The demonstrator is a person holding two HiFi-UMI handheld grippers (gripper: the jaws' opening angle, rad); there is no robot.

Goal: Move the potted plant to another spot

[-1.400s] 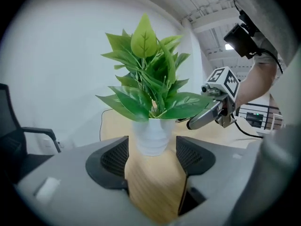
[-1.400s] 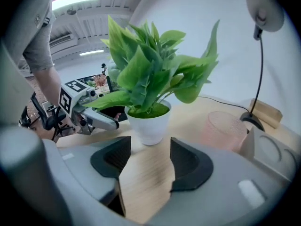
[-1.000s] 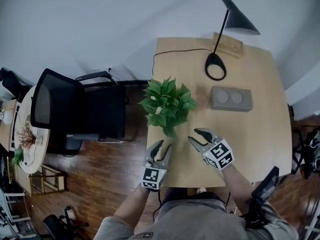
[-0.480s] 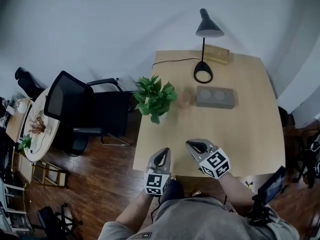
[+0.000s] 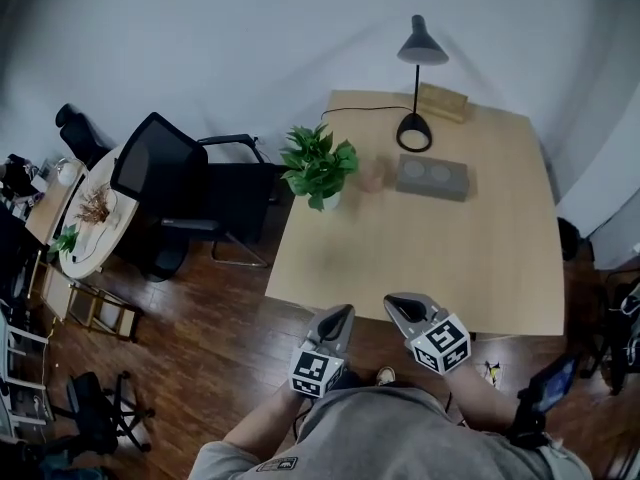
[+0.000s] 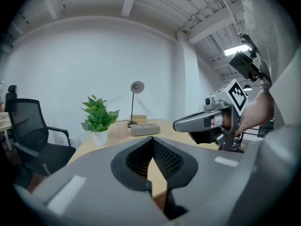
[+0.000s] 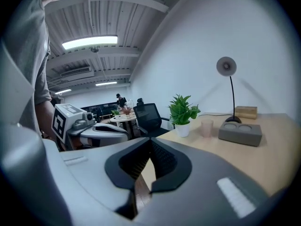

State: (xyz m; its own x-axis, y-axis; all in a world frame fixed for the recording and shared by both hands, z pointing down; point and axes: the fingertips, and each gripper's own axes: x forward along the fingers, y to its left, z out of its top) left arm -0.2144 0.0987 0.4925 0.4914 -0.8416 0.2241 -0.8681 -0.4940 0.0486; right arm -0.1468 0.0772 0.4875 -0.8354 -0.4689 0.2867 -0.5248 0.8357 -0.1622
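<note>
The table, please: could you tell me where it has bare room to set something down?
The near half of the table is bare, from the near edge up to the row of potted plant, cup and grey block. The right side past the block is also free. The far end is crowded: lamp and wooden box.

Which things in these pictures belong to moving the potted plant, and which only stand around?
For the job:
- potted plant
- wooden table that it stands on
- left gripper, shut, empty
- right gripper, shut, empty

Only standing around:
- desk lamp
- grey block with two round hollows
- pink cup
- wooden box
- black office chair
- round side table
</note>
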